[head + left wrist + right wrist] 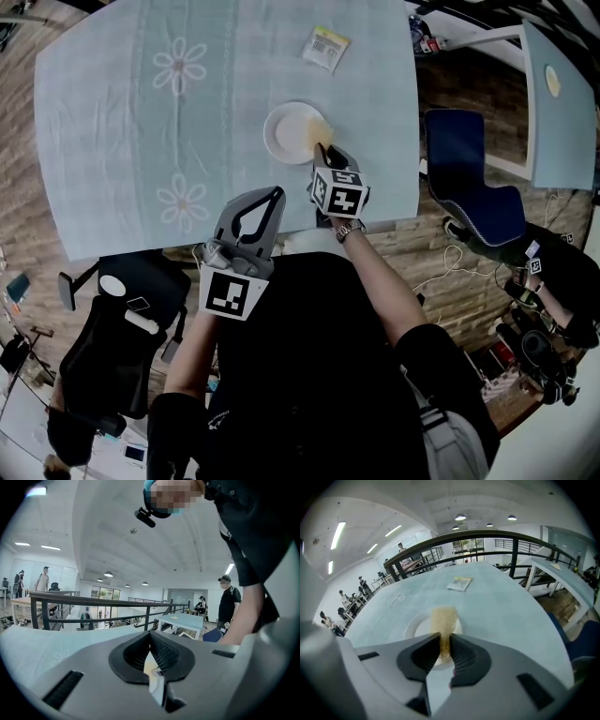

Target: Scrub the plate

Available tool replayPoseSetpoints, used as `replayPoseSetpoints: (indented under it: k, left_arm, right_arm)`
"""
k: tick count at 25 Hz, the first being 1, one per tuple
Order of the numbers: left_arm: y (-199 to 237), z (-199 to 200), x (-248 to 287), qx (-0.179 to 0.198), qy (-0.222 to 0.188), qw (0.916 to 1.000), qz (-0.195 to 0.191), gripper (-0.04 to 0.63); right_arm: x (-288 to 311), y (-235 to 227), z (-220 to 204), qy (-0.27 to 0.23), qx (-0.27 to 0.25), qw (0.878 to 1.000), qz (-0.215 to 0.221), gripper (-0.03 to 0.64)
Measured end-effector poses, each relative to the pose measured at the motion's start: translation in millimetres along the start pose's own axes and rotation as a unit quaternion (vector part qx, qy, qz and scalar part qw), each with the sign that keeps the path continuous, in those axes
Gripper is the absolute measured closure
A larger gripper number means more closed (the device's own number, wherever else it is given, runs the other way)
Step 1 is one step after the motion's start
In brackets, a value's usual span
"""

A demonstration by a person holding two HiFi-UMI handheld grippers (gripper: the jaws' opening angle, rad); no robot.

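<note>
Near the front edge of the table (112,141) sits the white plate (289,131). The right gripper (323,150) is clamped on a yellow sponge (320,130), whose free end lies over the plate's right side. The left gripper (269,194) hangs at the table's edge, jaws pressed together on nothing. A packet (325,47) lies farther back.

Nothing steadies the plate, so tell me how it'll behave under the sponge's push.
The plate lies flat on cloth, so it probably won't tip, though it may slide. It looks rigid; the sponge will likely do the bending.
</note>
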State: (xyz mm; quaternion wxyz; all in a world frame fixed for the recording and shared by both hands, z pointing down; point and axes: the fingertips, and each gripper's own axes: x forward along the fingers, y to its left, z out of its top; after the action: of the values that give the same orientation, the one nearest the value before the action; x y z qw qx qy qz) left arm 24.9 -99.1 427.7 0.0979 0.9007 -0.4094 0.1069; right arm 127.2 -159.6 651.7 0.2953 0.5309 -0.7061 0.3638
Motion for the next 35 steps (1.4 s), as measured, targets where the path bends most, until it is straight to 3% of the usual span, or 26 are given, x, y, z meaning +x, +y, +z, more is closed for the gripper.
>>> replayPoseSetpoints:
  k: [8,13,20,30,35]
  left_arm:
    - [-1.9,-0.7,4.2,0.003,0.0,0.9999,-0.011,0.583]
    - [-3.8,-0.7,4.3,0.004,-0.001,0.9999,-0.016,0.583]
    - [-4.4,-3.0,1.4,0.004,0.004,0.9998,-0.02,0.583]
    - [-4.0,-6.2,5.8,0.008,0.003,0.9996,-0.026,0.583]
    - [-5.1,-5.0,7.9,0.008,0.001,0.9995,-0.032,0.583]
  right_arm:
    - [2.2,53.0,-14.9,0.031,-0.006,0.994,0.107,0.554]
    - [1.8,75.8,-33.7,0.067,-0.022,0.988,0.139,0.554]
    - [3.3,66.1,-51.7,0.107,-0.015,0.987,0.119,0.554]
    - [3.9,35.2,-54.7,0.115,0.049,0.988,0.091,0.554]
    - [0.0,24.0,-53.2,0.114,0.055,0.99,0.065,0.554]
